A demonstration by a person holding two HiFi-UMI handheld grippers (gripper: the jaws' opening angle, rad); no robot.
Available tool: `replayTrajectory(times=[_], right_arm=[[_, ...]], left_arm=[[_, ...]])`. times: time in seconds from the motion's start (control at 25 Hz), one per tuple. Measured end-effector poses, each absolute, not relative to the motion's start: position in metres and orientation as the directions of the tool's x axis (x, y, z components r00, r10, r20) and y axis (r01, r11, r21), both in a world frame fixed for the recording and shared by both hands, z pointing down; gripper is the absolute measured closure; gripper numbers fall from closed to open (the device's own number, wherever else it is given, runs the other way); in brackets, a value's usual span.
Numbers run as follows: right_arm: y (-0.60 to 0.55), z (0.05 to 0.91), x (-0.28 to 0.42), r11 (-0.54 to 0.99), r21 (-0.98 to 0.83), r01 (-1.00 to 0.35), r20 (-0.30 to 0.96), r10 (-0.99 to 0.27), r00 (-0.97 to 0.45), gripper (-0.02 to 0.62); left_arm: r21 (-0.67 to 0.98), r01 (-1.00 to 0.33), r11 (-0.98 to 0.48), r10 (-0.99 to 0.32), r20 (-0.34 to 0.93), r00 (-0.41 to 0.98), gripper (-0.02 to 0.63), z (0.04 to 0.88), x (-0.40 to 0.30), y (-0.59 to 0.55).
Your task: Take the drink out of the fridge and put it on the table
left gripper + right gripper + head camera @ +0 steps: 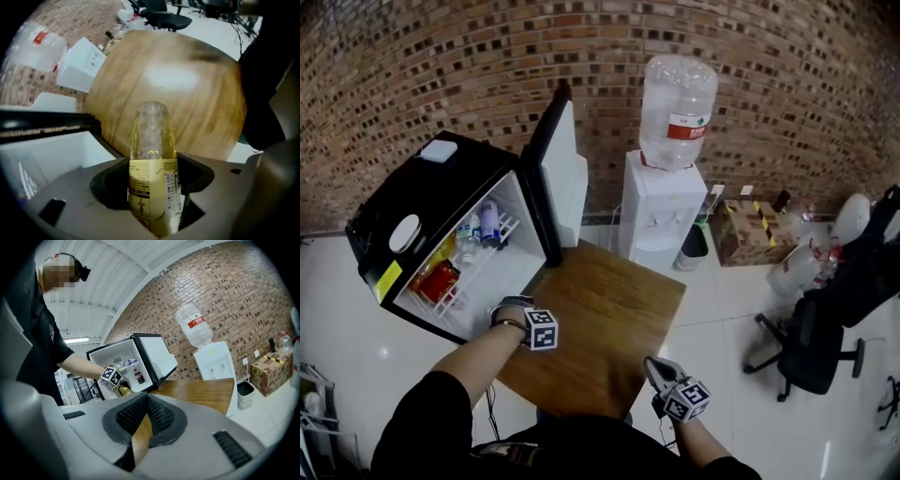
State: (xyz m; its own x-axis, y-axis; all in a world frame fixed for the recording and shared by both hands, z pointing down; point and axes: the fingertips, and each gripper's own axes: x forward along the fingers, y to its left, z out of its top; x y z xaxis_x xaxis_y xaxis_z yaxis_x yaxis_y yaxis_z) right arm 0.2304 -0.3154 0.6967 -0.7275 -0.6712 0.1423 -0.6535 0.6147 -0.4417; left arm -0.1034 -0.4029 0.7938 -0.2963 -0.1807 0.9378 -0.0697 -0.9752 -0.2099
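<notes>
Nearest, the left gripper [508, 309] was clamped on the drink, a bottle of yellow liquid [152, 154], with the pads on its labelled part and the clear end projecting well beyond the jaws. The right gripper [140, 427] was idle at the table's near edge, its jaws together on nothing. The bottle was out of the fridge [441, 187], held in the air beside the wooden table [609, 309] and not yet set on it.

Risks, as judged:
- The bottle could pivot or slip in the grip, because it looks smooth and much of it overhangs the pads.
- It could topple if released near the table's fridge-side edge or before its base is flat.
- The open fridge door [558, 178] stands just beside the table corner, so a wide swing could strike it.

The head view hid the bottle behind the hand and marker cube, and only the left gripper view showed the grip. The right gripper view alone showed the bottle clear of the shelves. Only the head view showed the full table, with the water dispenser [661, 211] beyond it.
</notes>
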Motion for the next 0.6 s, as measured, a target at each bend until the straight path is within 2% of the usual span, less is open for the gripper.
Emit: replayTrajectory(times=[0.24, 0.6], right_arm=[[-0.288, 0.696, 0.245, 0.611, -0.450, -0.651, 0.128, -0.678, -0.724, 0.575], [-0.280, 0.699, 0.275, 0.584, -0.440, -0.682, 0.140, -0.706, -0.694, 0.575]], left_arm=[[-0.161, 0.243, -0.957, -0.258, 0.856, -0.447, 0.316, 0.796, -0.057, -0.385], [-0.048, 0.507, -0.861, -0.383, 0.717, -0.582, 0.313, 0.812, -0.005, -0.380]])
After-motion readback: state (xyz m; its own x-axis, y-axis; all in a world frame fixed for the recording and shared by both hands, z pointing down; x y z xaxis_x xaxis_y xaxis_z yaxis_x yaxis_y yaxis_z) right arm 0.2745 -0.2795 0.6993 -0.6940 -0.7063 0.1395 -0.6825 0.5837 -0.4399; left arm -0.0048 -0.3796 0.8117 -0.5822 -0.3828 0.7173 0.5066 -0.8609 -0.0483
